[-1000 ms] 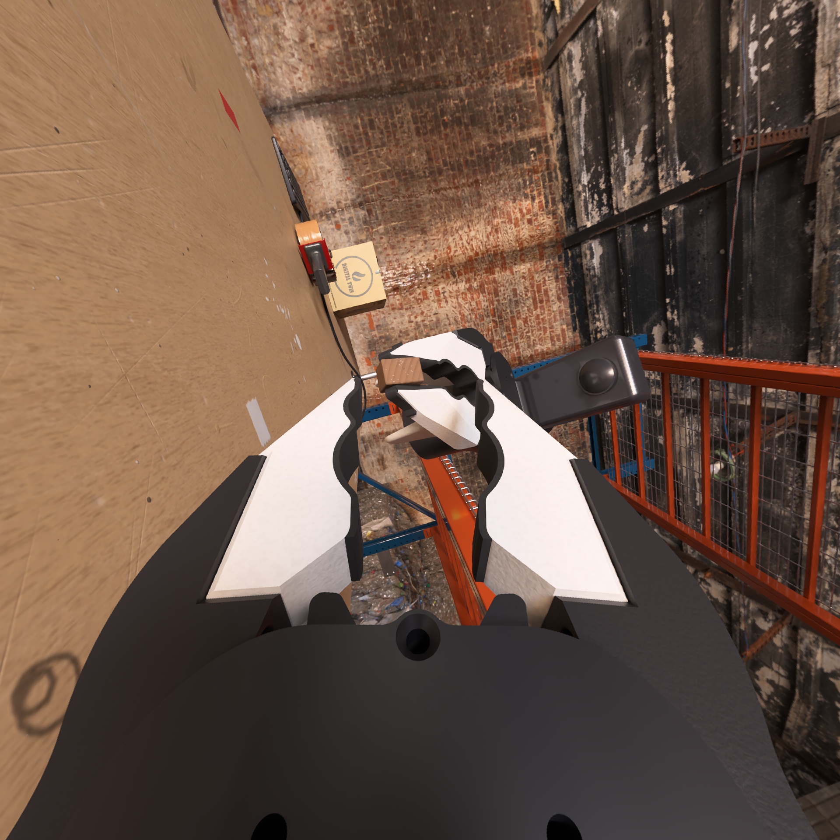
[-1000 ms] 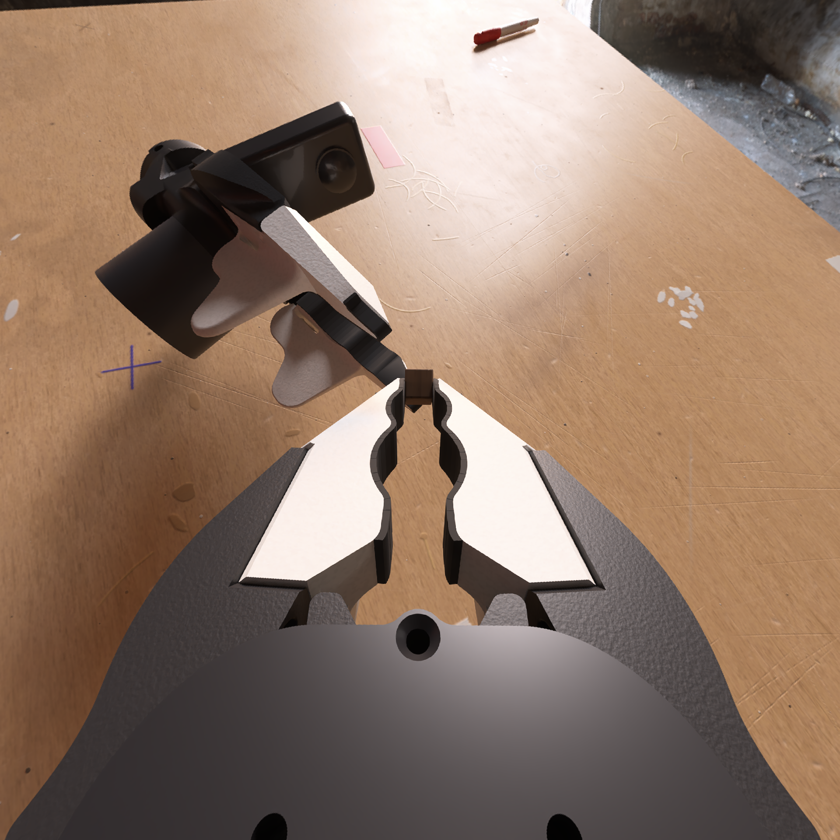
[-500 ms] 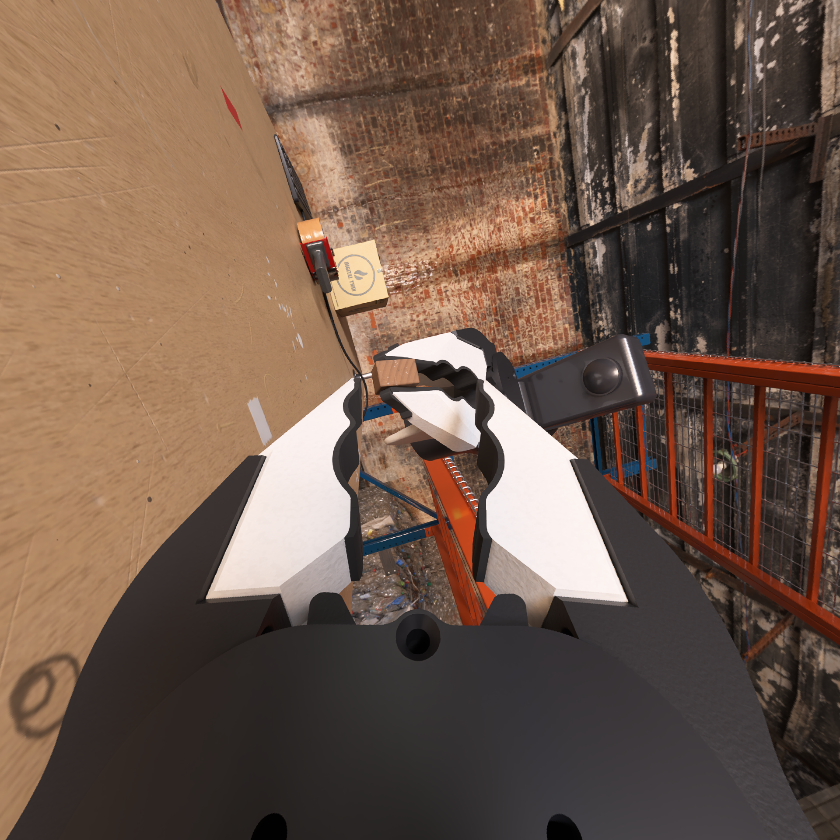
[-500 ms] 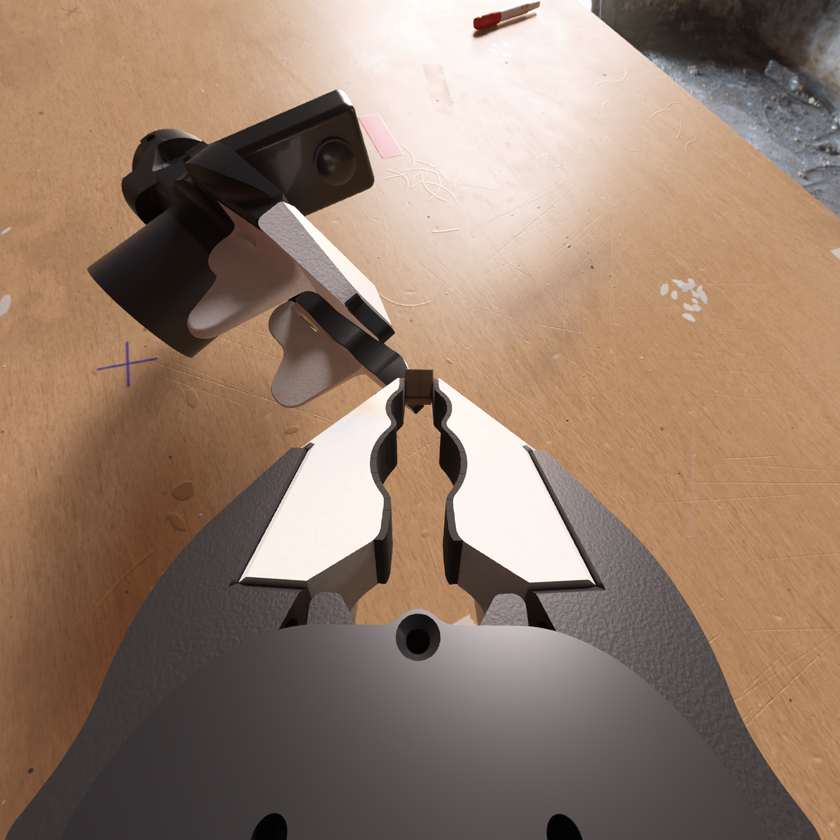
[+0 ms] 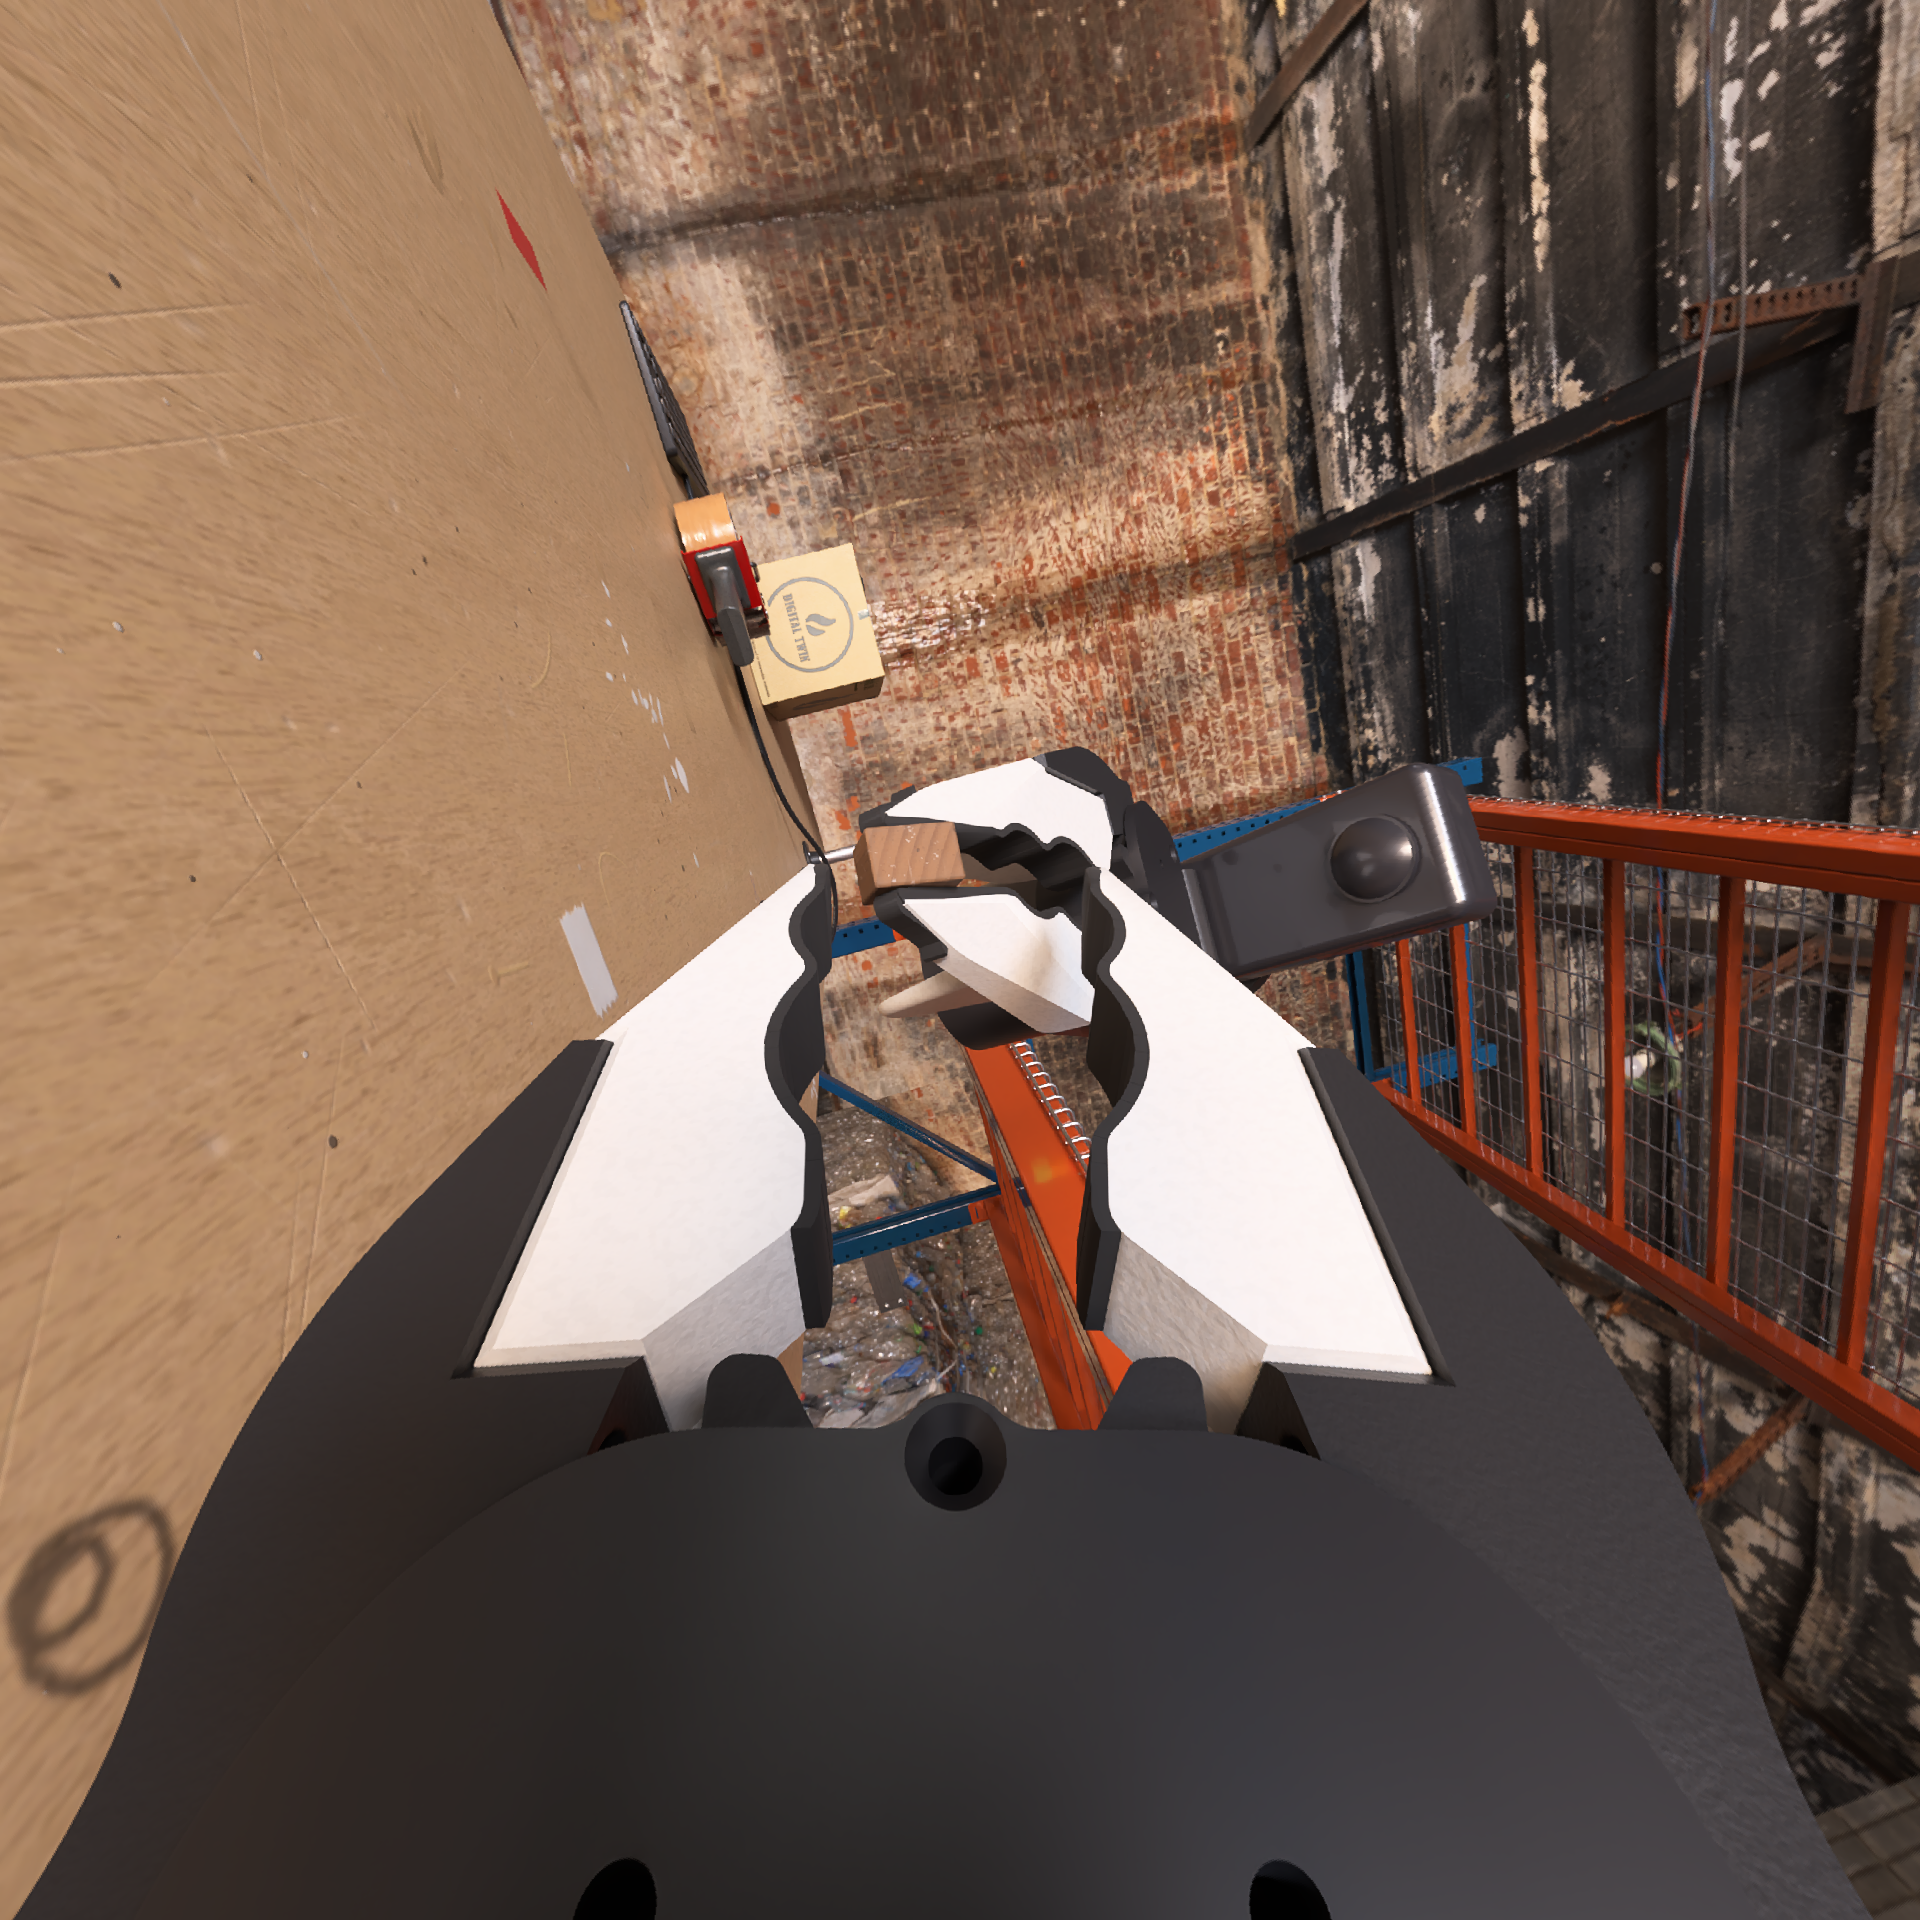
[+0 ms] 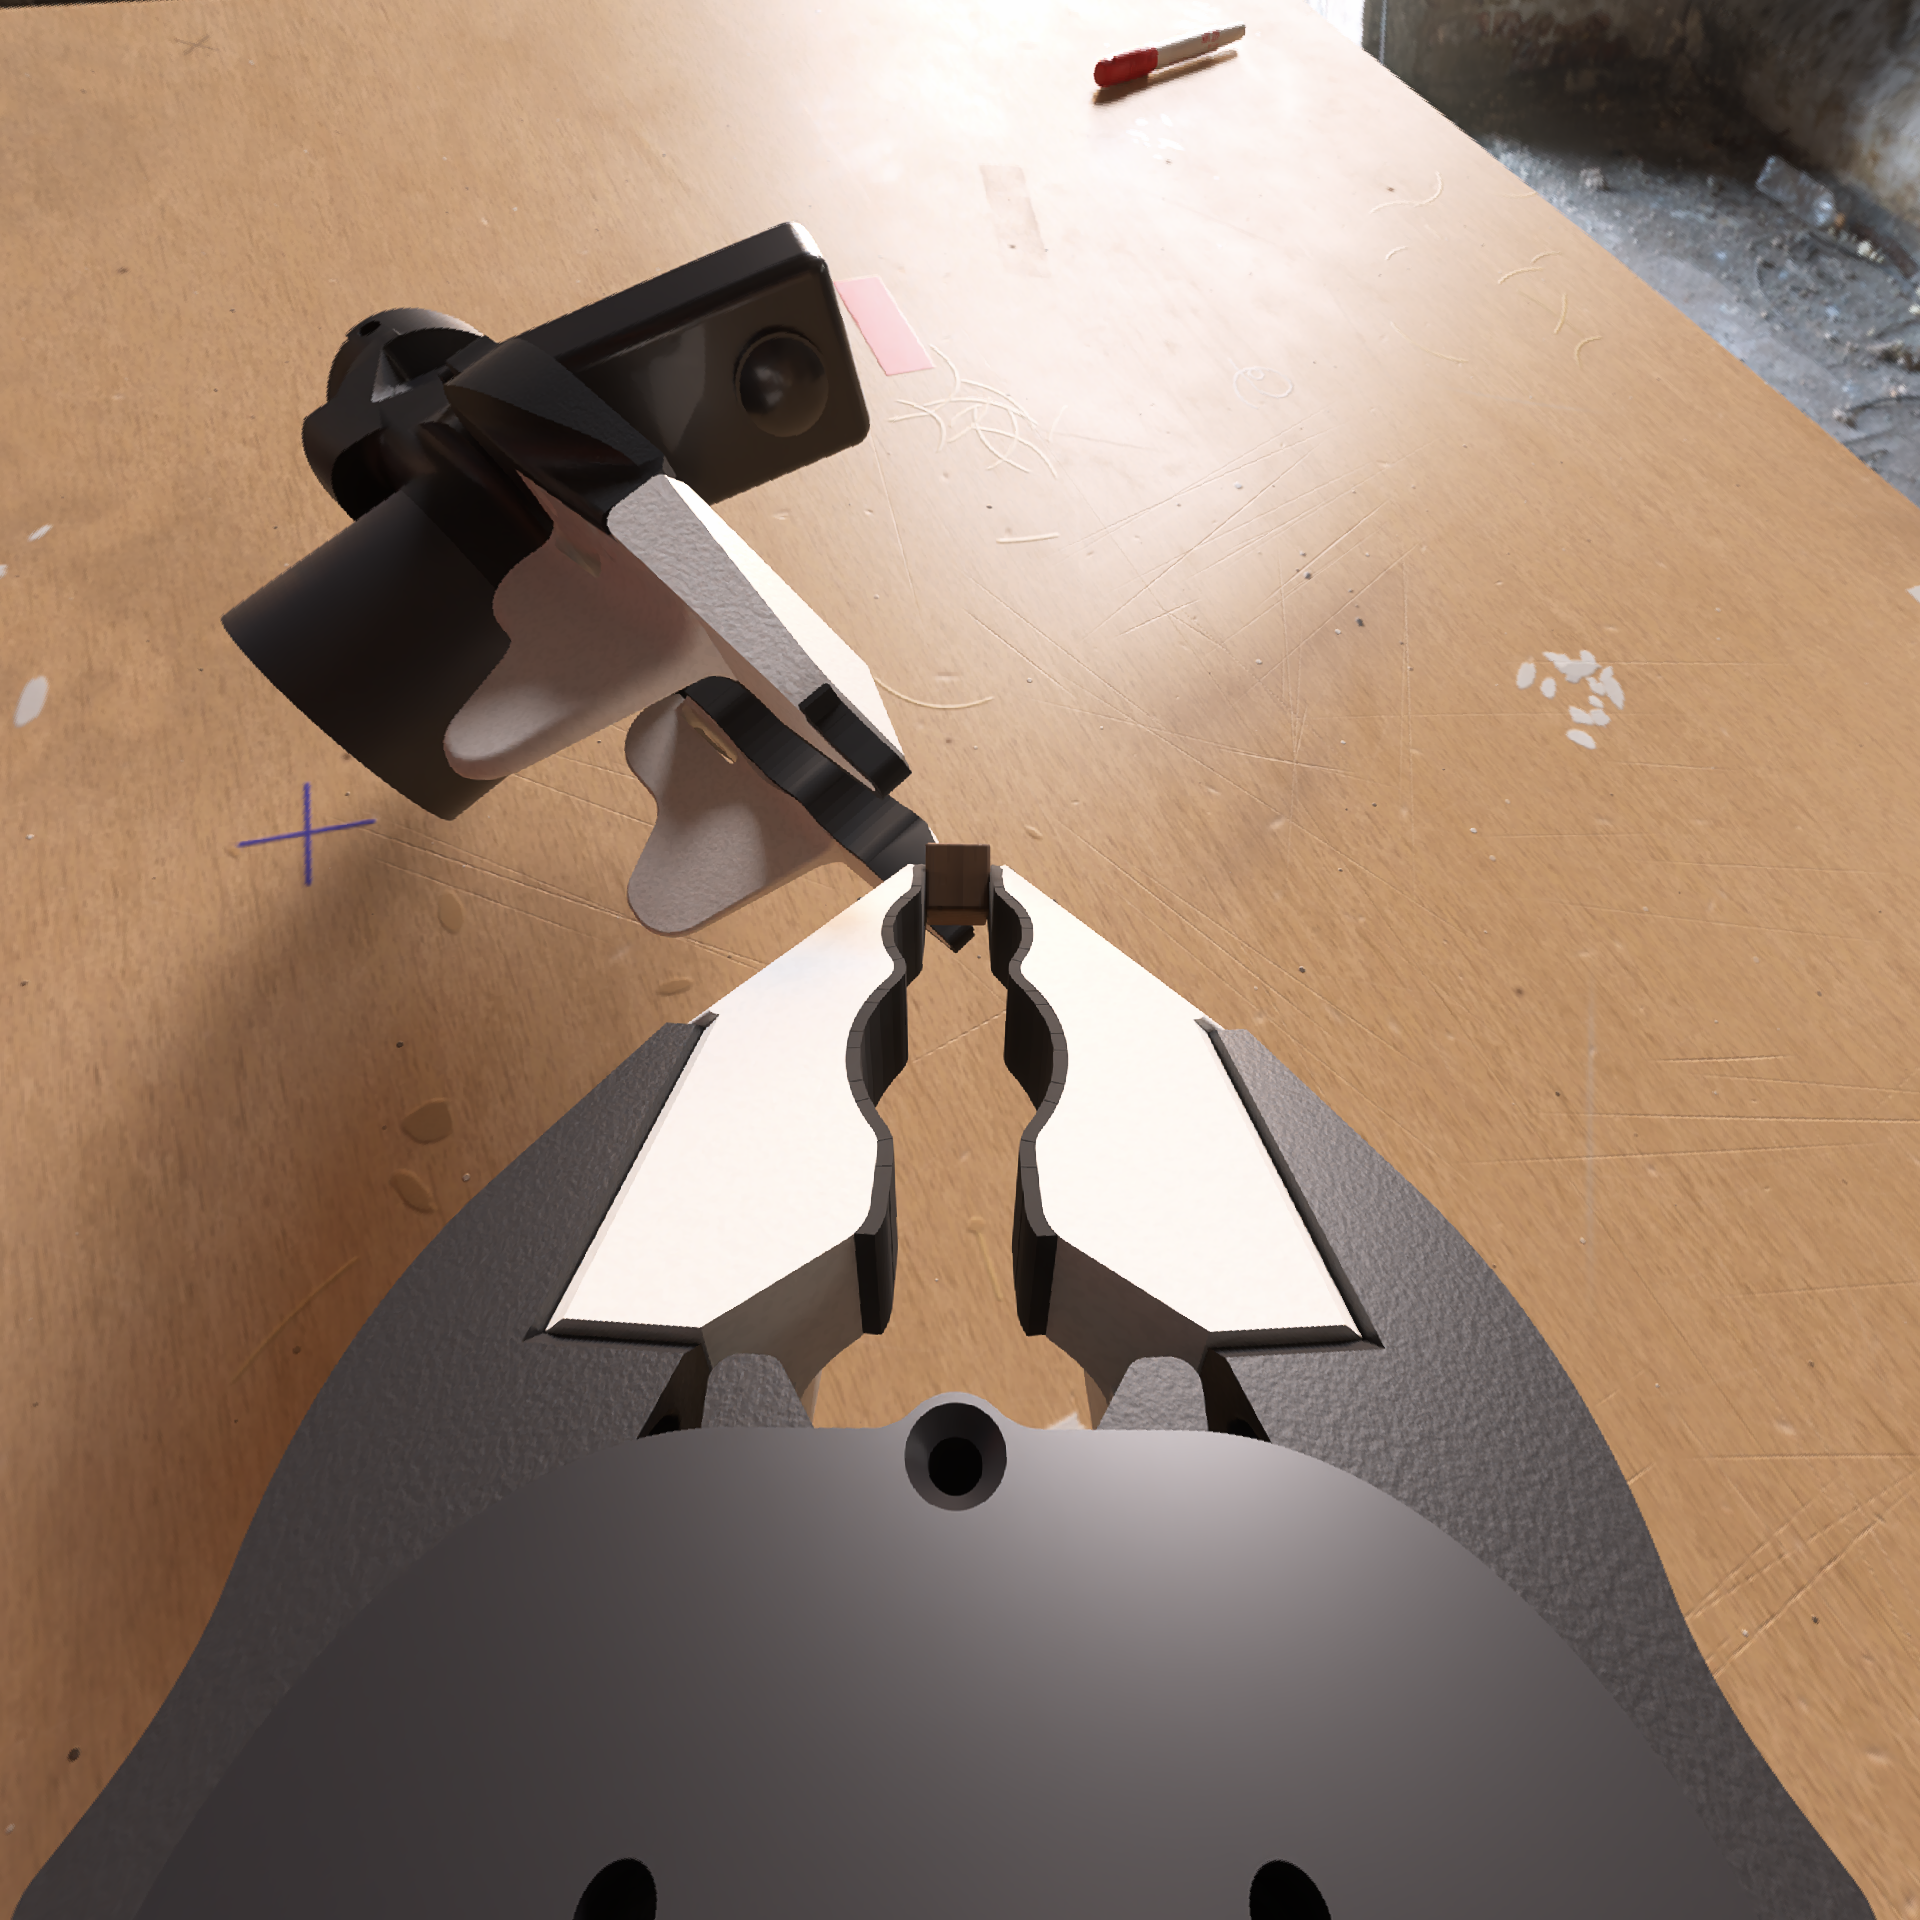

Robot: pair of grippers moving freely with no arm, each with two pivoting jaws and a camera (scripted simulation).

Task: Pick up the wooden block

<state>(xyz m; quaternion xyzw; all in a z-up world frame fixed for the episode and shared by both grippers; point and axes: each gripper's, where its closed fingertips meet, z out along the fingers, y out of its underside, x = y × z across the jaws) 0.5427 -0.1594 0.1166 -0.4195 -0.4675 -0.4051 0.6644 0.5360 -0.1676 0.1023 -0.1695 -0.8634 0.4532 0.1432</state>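
The left claw (image 5: 956, 883) has its jaws spread, its fingertips reaching to either side of the block (image 5: 908, 854) without clearly pressing it; seen from the right wrist, the left claw (image 6: 914, 842) comes in from the upper left with one dark fingertip at the block's (image 6: 956, 883) corner. The right claw (image 6: 956, 896) is clenched on the block, which sits pinched between its two fingertips, lifted clear of the desk (image 6: 1351, 831).

Against the frame a second ago, the grasp and the pose of the two claws toward each other are unchanged. The desk marks have slid: the blue cross (image 6: 307, 833) sits lower and the red marker (image 6: 1164, 54) has drifted toward the top edge. In the left wrist view the box (image 5: 816, 629) and the red tool (image 5: 717, 566) beside it on the desk (image 5: 312, 623) have barely shifted.
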